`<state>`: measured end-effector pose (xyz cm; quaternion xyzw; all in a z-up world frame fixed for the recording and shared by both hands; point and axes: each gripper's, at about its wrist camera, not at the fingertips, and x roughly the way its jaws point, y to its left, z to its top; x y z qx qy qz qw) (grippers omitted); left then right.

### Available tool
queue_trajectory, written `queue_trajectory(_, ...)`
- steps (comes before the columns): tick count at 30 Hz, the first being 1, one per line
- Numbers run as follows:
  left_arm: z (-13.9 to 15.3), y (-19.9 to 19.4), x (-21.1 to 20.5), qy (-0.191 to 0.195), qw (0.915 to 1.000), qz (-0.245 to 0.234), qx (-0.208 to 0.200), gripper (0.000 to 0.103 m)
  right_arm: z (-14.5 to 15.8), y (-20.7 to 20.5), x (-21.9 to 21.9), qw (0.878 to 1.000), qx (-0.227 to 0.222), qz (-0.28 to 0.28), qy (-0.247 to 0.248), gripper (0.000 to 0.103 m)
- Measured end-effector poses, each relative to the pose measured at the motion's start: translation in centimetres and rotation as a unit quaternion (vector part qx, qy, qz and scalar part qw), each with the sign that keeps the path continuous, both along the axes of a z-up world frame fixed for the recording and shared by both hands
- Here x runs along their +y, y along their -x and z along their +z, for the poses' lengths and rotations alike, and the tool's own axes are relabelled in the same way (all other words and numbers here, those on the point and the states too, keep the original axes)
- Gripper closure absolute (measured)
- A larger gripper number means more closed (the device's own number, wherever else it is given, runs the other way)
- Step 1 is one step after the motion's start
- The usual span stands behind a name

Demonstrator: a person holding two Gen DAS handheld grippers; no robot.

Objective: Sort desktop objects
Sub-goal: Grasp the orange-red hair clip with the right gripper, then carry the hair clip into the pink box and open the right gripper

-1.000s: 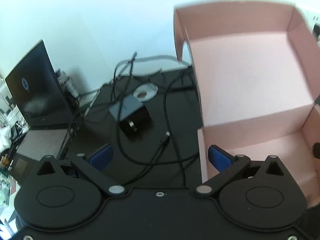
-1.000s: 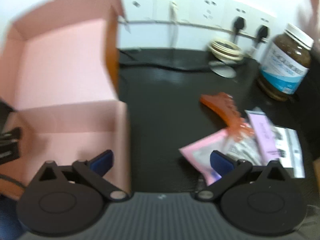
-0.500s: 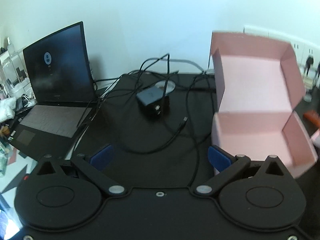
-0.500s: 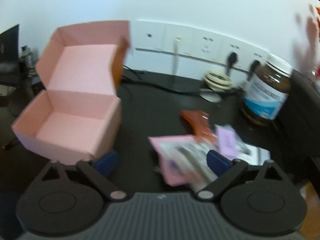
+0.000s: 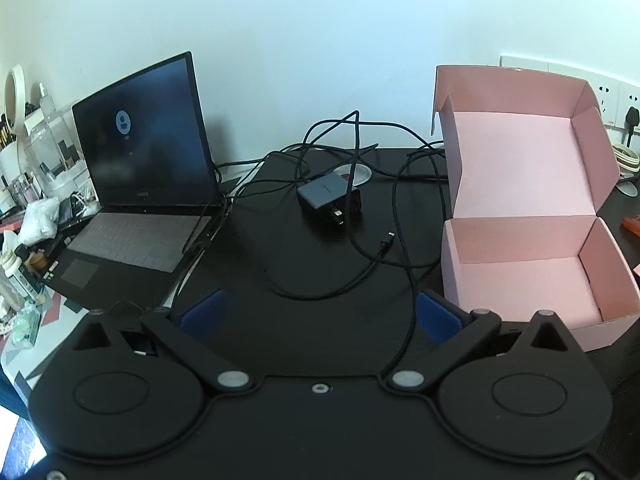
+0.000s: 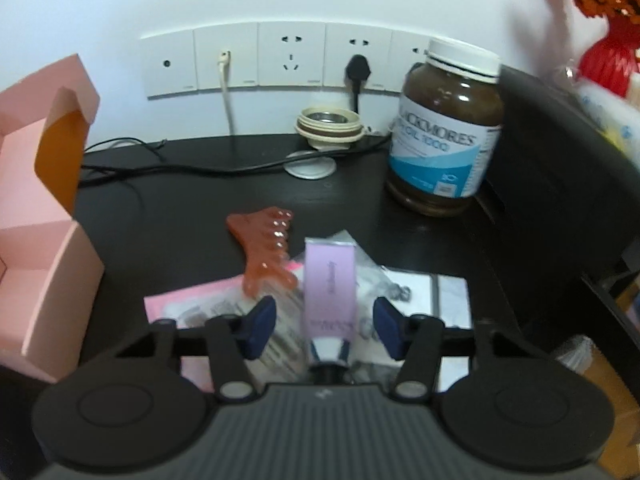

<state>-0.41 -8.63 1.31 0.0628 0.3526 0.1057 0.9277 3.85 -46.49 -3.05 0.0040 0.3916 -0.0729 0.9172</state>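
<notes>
- The right gripper has its jaws spread apart, one blue pad on each side of a lilac tube; a visible gap remains on both sides, so nothing is grasped.
- The lilac tube lies lengthwise between the fingers, cap end toward the camera, resting on a pink sachet and a printed leaflet.
- An orange toothed comb lies just beyond the tube's left side, its lower end overlapping the sachet.
- Farther back on the black desk stands a brown supplement jar with a white lid and blue label, to the right of a small round cream holder.
- A row of wall sockets runs behind the desk; a white plug and a black plug are inserted.
- The left gripper is released, jaws wide, with only desk surface and a black cable between the pads.
- The open pink box sits on the desk just right of the left gripper, lid upright, interior bare; in the right wrist view it stands at the left edge, well apart from the tube.
- A grey charger lies mid-desk among tangled cables.
- An open laptop occupies the left of the desk, beside cluttered bottles.
</notes>
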Motion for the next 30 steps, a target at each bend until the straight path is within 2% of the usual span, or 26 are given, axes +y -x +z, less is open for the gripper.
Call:
queue_trajectory(4,-0.2,0.1,0.0,-0.002,1.0,0.007,0.006,0.0,-0.3,-2.8,1.6,0.999,0.014,0.046,0.007,0.049)
queue_trajectory(8,-0.4,0.2,0.0,-0.003,0.9998,0.013,0.011,0.0,-1.6,-6.0,2.2,0.999,0.02,0.04,-0.028,0.049)
queue_trajectory(12,-0.6,0.2,0.4,-0.006,0.9996,0.023,0.015,0.0,-2.6,-8.3,2.4,0.998,0.041,0.045,-0.024,0.049)
queue_trajectory(16,-0.8,0.1,0.9,-0.008,0.9992,0.033,0.019,0.0,-2.8,-9.1,1.8,0.998,0.039,0.045,-0.03,0.05)
queue_trajectory(19,-1.0,-0.1,1.0,-0.008,0.999,0.037,0.024,0.0,-2.8,-9.3,1.5,0.998,0.035,0.045,-0.031,0.057)
queue_trajectory(26,-1.0,-0.3,0.8,-0.007,0.9993,0.028,0.022,0.0,-2.6,-9.0,1.8,0.997,0.037,0.064,-0.026,0.06)
queue_trajectory(30,-1.0,-0.4,0.7,-0.005,0.9995,0.022,0.022,0.0,-1.7,-7.7,2.1,0.997,0.009,0.066,-0.033,0.061)
